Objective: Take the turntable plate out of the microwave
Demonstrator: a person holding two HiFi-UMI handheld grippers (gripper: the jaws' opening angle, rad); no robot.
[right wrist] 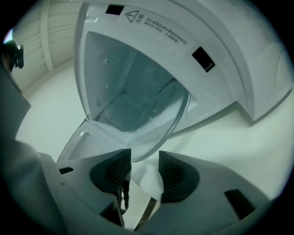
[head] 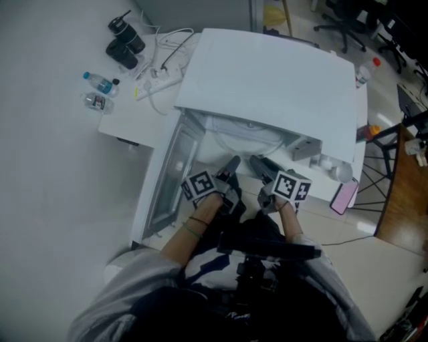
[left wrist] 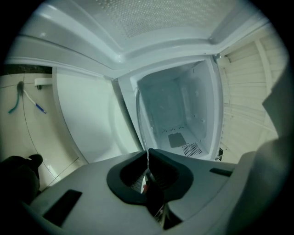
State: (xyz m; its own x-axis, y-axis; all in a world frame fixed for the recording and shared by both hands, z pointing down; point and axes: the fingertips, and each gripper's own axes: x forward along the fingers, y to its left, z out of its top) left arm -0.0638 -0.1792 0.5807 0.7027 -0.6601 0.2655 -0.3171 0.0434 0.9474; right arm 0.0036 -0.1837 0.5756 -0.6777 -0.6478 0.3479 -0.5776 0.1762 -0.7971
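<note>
A: Any writing you can read from where you stand?

B: Only a warning label (right wrist: 151, 25) on the front frame of the microwave (head: 267, 80), above the opening: a triangle sign and a few lines of print, too small to read. No brand name shows anywhere on it.

A: And the turntable plate?

B: The turntable plate (right wrist: 138, 110) is clear glass and sits tilted in the mouth of the microwave, with its near rim poking out of the opening.

A: Has anyone got hold of it?

B: No. The right hand-held gripper (right wrist: 144, 158) has its jaws standing wide apart. The plate's rim is just at their tips and the pads are not on it. The left hand-held gripper (left wrist: 148, 153) is pressed together on nothing and points into the cavity, just left of the other one.

A: The door?

B: The door (head: 170, 174) is swung fully open to the left of the microwave.

A: What's it all standing on?

B: It's on a white bench (head: 134, 113). To the microwave's left, near the back, lie a power strip (head: 160, 79) with trailing cables, two water bottles (head: 100, 84) and some black gear (head: 124, 43). A pink phone (head: 344, 197) lies on the bench off the microwave's right front corner.

A: And the room?

B: It looks like an office. There are wheeled chairs (head: 341, 20) behind the microwave, pale floor (head: 47, 200) on its left and a wooden floor (head: 408, 207) on its right.
</note>
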